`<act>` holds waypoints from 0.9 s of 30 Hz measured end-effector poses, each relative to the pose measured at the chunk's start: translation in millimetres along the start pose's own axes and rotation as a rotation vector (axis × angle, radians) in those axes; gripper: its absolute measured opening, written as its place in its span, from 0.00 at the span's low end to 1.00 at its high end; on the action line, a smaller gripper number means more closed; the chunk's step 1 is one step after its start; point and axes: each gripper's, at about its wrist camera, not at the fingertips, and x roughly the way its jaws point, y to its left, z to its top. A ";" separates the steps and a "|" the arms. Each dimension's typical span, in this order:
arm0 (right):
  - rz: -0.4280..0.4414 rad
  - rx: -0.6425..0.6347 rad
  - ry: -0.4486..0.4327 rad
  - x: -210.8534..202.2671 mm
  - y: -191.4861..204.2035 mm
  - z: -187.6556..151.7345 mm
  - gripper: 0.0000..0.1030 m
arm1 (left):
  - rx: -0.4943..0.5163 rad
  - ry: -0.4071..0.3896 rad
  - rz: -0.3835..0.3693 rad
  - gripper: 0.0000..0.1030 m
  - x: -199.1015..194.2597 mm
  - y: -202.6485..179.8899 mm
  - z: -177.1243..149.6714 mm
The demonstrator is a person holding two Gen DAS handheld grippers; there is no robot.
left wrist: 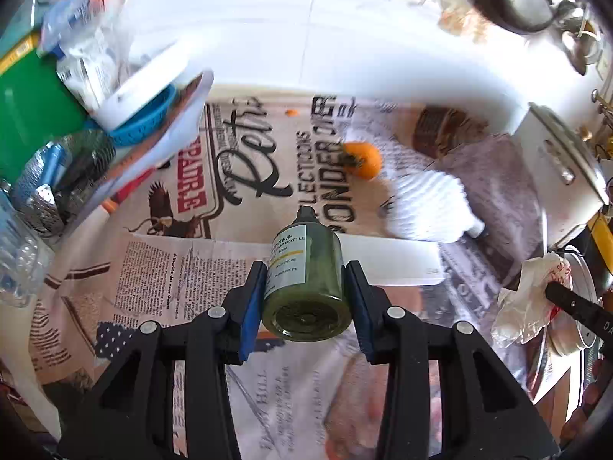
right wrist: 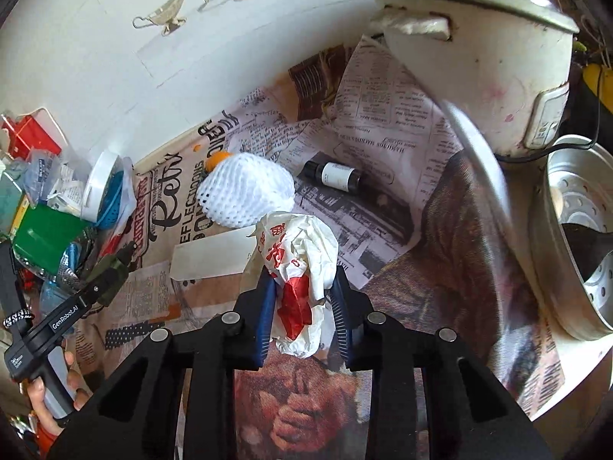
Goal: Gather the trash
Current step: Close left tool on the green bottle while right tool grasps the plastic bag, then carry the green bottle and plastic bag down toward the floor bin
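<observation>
The left gripper (left wrist: 304,295) is closed on a green bottle (left wrist: 304,287), clamped on both sides with its black cap pointing away over the newspaper-print cloth (left wrist: 161,268). The right gripper (right wrist: 302,303) squeezes a crumpled red-and-white wrapper (right wrist: 297,268) between its blue pads. Ahead lie a white foam net (right wrist: 245,195), seemingly around an orange (right wrist: 216,160), a white card (right wrist: 210,257), a dark bottle (right wrist: 331,176) and a rice cooker (right wrist: 479,65).

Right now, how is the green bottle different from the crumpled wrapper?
The green bottle is hard, smooth and round; the crumpled wrapper is soft, wrinkled, white and red. The bottle sits in the left hand-held gripper, the wrapper in the right hand-held gripper. Both are gripped above the newspaper-print tablecloth.
</observation>
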 end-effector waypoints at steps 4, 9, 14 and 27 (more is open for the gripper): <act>0.029 -0.056 -0.078 -40.6 -8.2 5.4 0.25 | 0.023 -0.091 0.029 0.40 -45.1 -29.2 -7.7; 0.059 -0.107 -0.166 -91.4 -10.2 6.9 0.25 | 0.013 -0.180 0.016 0.40 -104.6 -55.2 -15.7; 0.091 -0.131 -0.240 -137.0 -9.8 -0.4 0.25 | 0.041 -0.263 0.002 0.40 -164.4 -69.2 -25.7; 0.057 -0.099 -0.340 -208.5 26.9 -86.9 0.25 | 0.119 -0.319 -0.122 0.40 -251.5 -43.3 -91.7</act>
